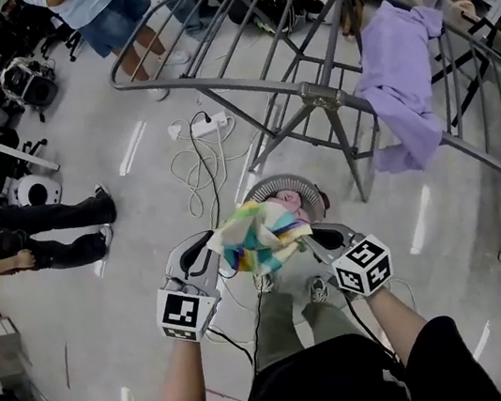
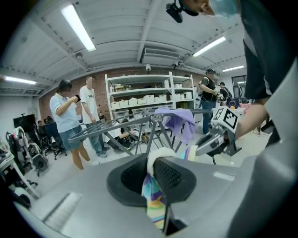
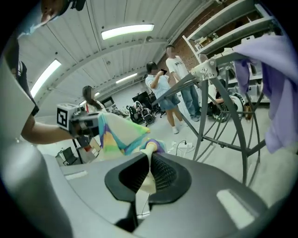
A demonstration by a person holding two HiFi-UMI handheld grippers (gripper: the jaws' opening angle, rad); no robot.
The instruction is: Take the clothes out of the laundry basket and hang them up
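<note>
A pastel striped cloth (image 1: 258, 233) is stretched between my two grippers above the round grey laundry basket (image 1: 288, 185), which holds something pink. My left gripper (image 1: 212, 245) is shut on one edge of the cloth (image 2: 156, 197). My right gripper (image 1: 309, 234) is shut on the cloth's pale edge (image 3: 148, 174), and the rest of the cloth (image 3: 118, 132) runs off towards the left gripper (image 3: 79, 122). Beyond the basket stands the grey drying rack (image 1: 308, 92). A purple garment (image 1: 402, 84) hangs over the rack's right wing.
White cables and a power strip (image 1: 199, 151) lie on the floor left of the basket. Someone's black-trousered legs (image 1: 46, 231) stretch in from the left. Two people (image 2: 77, 121) stand past the rack, near shelving (image 2: 149, 97). Equipment (image 1: 7, 83) crowds the far left.
</note>
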